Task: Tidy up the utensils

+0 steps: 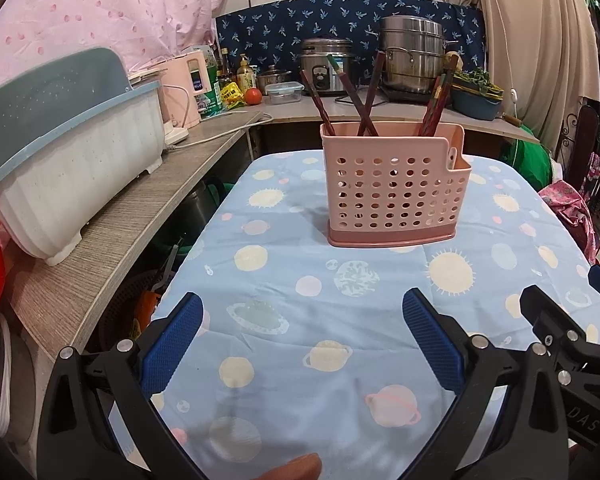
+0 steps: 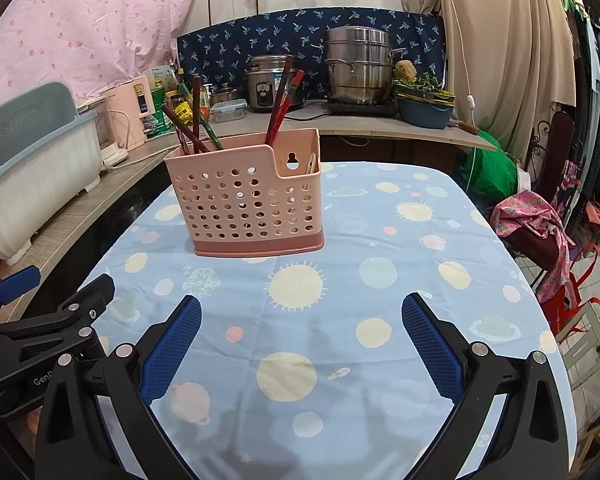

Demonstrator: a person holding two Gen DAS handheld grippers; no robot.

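A pink perforated utensil holder (image 1: 394,186) stands upright on the blue planet-print tablecloth (image 1: 300,280); it also shows in the right wrist view (image 2: 248,204). Several dark red chopsticks (image 1: 358,96) lean inside it, seen too in the right wrist view (image 2: 284,100). A pale utensil tip (image 2: 311,162) shows in its small side compartment. My left gripper (image 1: 302,334) is open and empty, well short of the holder. My right gripper (image 2: 301,334) is open and empty, also well back. Each gripper shows at the other view's edge.
A white and blue dish rack (image 1: 72,168) sits on the wooden counter (image 1: 112,240) at left. A pink kettle (image 1: 186,88), bottles, a rice cooker (image 1: 326,66) and a steel steamer pot (image 1: 412,54) stand on the back counter. A chair with pink cloth (image 2: 536,232) is at right.
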